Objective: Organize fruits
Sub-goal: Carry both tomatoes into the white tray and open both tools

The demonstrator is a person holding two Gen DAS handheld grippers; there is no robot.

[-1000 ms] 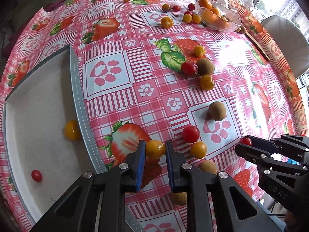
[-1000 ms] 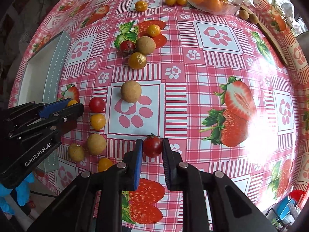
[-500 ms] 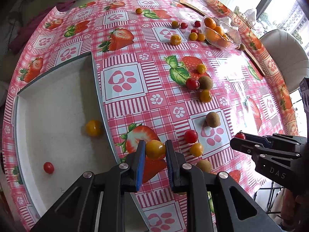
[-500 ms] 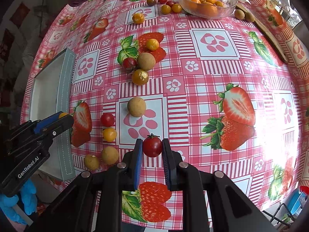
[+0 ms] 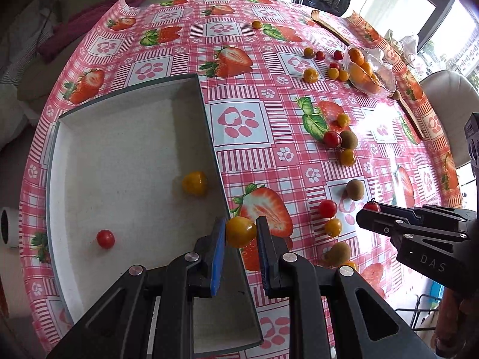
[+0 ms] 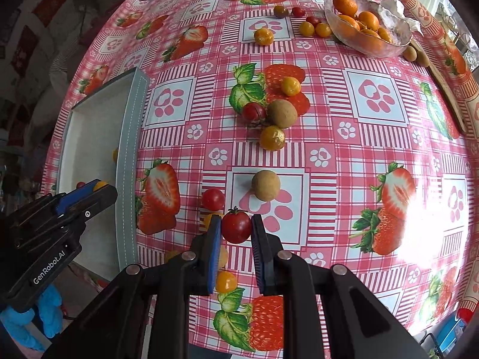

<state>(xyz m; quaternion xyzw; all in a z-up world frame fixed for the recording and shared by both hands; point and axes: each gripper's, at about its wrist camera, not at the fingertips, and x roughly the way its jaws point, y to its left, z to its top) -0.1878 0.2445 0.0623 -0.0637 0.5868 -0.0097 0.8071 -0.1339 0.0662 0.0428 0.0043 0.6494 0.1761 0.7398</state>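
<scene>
We've got a yellow tomato [image 5: 240,231] pinched in our left gripper [image 5: 239,236], right over the tray [image 5: 209,137] wall. Our right gripper [image 6: 236,233] clamps a red tomato [image 6: 236,227]. Let go early and the yellow one could clip the wall and roll off.

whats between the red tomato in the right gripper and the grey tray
In the right wrist view, only bare tablecloth separates the red tomato from the grey tray.

Hidden and cut-off fruit around your grippers

Your right gripper [image 6: 236,229] covers most of a yellow tomato [image 6: 213,217] and a kiwi [image 6: 223,256] behind its left finger; the tray [image 6: 127,149] wall hides nearly all of the yellow fruit [image 6: 114,155] inside, and sun glare [image 6: 431,224] washes out the tablecloth.
</scene>
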